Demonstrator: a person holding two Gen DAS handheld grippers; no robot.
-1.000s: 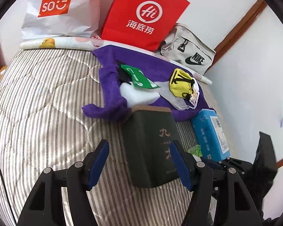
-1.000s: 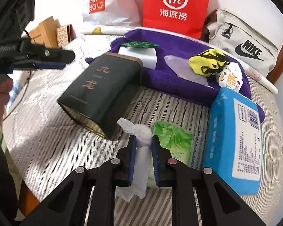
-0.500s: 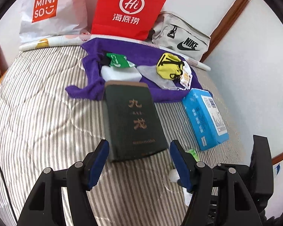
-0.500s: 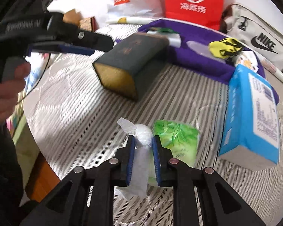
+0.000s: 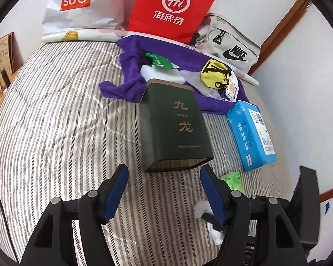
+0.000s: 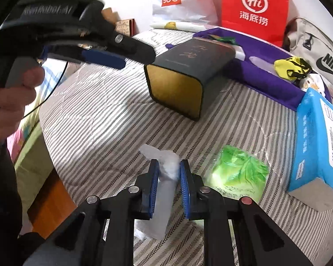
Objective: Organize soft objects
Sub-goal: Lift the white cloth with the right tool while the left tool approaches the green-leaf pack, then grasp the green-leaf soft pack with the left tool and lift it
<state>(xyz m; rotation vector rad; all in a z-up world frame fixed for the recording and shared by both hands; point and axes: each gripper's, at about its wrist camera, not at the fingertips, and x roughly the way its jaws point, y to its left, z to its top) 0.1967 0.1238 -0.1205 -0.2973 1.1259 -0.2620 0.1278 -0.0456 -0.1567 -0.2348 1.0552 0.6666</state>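
Since 0.5 s ago the dark green tin (image 5: 174,124) sits closer to the L gripper (image 5: 164,187), whose fingers are spread w/ nothing between, just short of the tin's open end. R gripper (image 6: 169,178) pinches a white crumpled tissue (image 6: 166,166) above the striped mattress (image 6: 104,119), beside a green tissue pack (image 6: 240,175) & blue tissue pack (image 6: 317,146).

Ahead of my left gripper (image 5: 164,190), its jaws spread wide, the dark green tin (image 5: 175,124) lies on its side and blocks the straight path. Left of the tin, the striped mattress (image 5: 55,122) is bare up to the purple cloth (image 5: 131,84). On the right, the blue tissue pack (image 5: 250,135) narrows the gap, with the green packet (image 6: 239,175) lying just beside my right gripper (image 6: 169,177). Bags (image 5: 173,8) wall off the far edge.
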